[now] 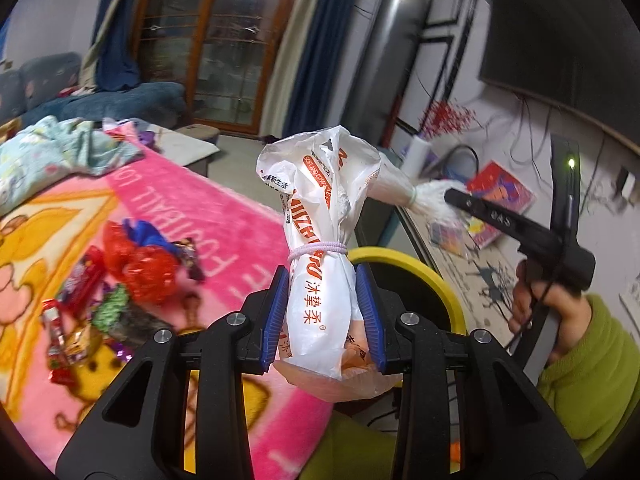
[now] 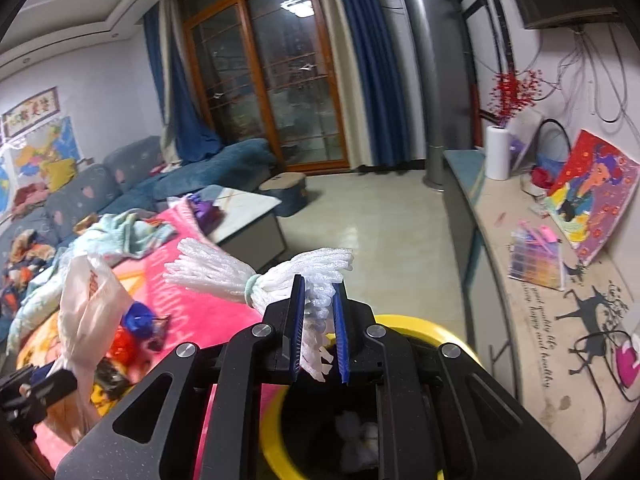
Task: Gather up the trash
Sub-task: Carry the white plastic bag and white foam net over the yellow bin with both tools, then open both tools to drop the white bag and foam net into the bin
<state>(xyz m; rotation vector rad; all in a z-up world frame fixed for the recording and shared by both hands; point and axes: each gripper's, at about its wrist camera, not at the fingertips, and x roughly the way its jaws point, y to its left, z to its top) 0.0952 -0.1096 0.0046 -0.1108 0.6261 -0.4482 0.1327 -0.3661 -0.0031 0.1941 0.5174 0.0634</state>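
My left gripper (image 1: 323, 280) is shut on a white plastic bag (image 1: 320, 216) with orange print, bundled by a pale hair tie, held upright above the rim of a yellow-rimmed black bin (image 1: 424, 268). My right gripper (image 2: 318, 284) is shut on a bundle of white foam netting (image 2: 280, 270) tied with a light band, and it hangs over the same bin (image 2: 404, 324), which holds some white scraps. The right gripper (image 1: 452, 198) with its foam netting (image 1: 430, 196) also shows in the left wrist view. The left gripper's bag (image 2: 86, 304) shows at the left of the right wrist view.
A pink cartoon blanket (image 1: 168, 208) carries a heap of candy wrappers and red and blue scraps (image 1: 132, 264). A light blue cloth (image 1: 52, 152) lies behind. A person's hand in a green sleeve (image 1: 588, 368) grips the right tool. A long side counter (image 2: 532, 280) with a painting stands on the right.
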